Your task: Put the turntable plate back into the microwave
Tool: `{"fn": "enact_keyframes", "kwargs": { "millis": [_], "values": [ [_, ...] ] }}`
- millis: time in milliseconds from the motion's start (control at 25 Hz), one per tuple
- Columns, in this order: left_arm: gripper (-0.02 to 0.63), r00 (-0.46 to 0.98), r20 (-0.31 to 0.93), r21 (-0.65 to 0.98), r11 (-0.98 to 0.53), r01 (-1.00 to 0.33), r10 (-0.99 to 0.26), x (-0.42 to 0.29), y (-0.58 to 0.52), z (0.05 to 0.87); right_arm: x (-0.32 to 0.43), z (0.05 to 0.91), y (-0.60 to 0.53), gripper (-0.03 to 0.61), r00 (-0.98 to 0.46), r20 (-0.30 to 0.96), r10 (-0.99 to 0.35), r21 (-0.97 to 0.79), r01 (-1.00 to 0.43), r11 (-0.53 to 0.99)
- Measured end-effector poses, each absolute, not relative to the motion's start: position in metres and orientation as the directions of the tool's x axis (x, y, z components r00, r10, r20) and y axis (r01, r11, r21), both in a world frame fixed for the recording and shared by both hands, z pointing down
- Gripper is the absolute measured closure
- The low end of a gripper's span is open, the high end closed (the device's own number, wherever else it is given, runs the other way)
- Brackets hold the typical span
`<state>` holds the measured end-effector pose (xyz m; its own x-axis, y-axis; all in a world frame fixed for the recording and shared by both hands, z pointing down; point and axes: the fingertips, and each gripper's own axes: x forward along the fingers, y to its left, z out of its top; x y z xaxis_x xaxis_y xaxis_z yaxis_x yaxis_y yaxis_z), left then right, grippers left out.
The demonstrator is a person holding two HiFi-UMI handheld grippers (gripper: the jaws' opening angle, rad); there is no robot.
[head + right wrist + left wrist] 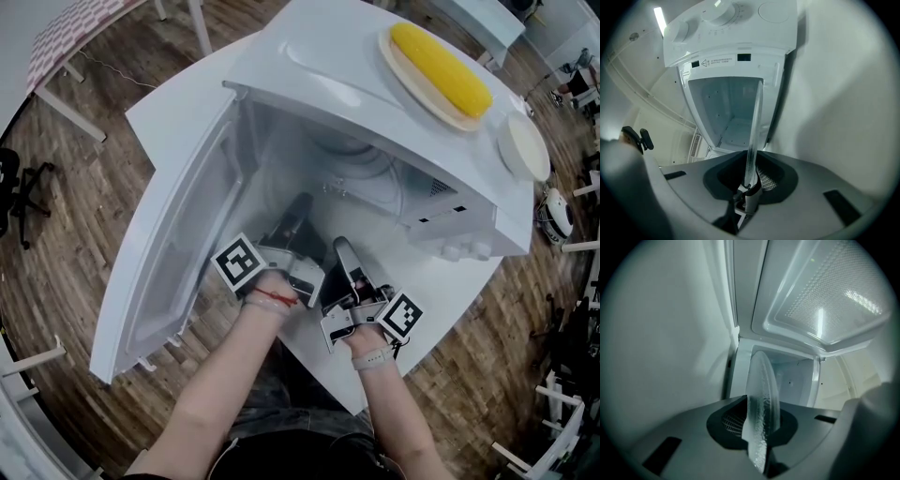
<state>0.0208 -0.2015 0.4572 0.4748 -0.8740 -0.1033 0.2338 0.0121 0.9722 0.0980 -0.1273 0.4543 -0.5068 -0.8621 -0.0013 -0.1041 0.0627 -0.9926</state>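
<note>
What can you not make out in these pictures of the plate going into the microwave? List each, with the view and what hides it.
- Head view: the cavity floor, hidden under the microwave top.
- Left gripper view: the plate face, seen only edge-on in the left gripper.
- Right gripper view: the label print and the dial marks, too small to read.

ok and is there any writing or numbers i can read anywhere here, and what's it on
No text is legible in any view.
Sticker on the microwave front panel: what looks like a warning triangle and one line of print, too small to read.
Dial markings: too small to read.
Marker cubes: black-and-white square patterns, no words.
Turntable plate: clear glass, no print visible.
</note>
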Motion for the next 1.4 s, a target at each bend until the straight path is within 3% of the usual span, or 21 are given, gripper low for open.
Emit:
{"fn": "enact_keyframes", "kwargs": {
  "millis": [400,1400],
  "values": [
    [0.581,0.447,-0.120,0.962,0.007,0.273,-0.886,0.017,-0.206,0.452,0.098,0.448,-0.133,0.518,-0.488,-0.030,-0.873,-0.995,-0.068,0.072],
    [0.581,0.505,-0.087,0.981,0.014,0.192,-0.859,0.030,-0.224,0.453,0.108,0.453,-0.147,0.518,-0.438,-0.045,-0.898,-0.999,-0.001,0.051]
  ]
}}
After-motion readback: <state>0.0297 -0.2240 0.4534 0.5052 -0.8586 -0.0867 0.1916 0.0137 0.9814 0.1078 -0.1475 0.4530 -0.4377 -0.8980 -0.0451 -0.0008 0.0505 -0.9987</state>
